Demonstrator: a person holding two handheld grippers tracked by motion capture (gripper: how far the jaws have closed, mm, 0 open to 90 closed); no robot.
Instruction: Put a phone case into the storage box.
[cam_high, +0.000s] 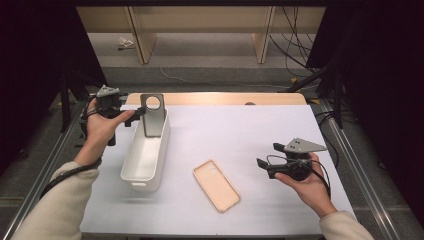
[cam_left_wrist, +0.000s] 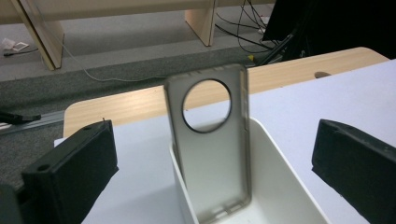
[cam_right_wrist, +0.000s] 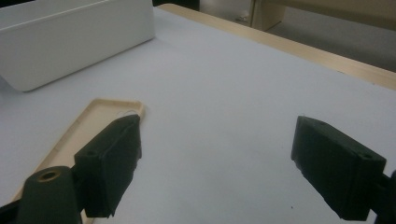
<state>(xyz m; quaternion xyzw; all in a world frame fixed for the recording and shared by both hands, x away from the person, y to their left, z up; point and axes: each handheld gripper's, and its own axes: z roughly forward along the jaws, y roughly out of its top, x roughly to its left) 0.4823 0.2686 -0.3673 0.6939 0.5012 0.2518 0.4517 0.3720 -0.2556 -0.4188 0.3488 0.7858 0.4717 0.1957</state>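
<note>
the left claw (cam_left_wrist: 210, 168) is standing spread wide, its jaws clear on either side of the grey phone case (cam_left_wrist: 210, 144), which is leaning upright against the far end wall inside the white bin (cam_high: 146, 155) on the desk (cam_high: 240, 135). the right claw (cam_right_wrist: 215, 163) is hovering spread beside the beige phone case (cam_high: 216, 185) lying flat on the desk.

A grey case (cam_high: 153, 116) stood upright in the far end of the white bin (cam_high: 145, 155), leaning on its wall. The left gripper (cam_high: 136, 116) hung just beside it, jaws apart. A beige case (cam_high: 216, 185) lay flat on the table (cam_high: 240, 130). The right gripper (cam_high: 270, 156) hovered nearby, open.
</note>
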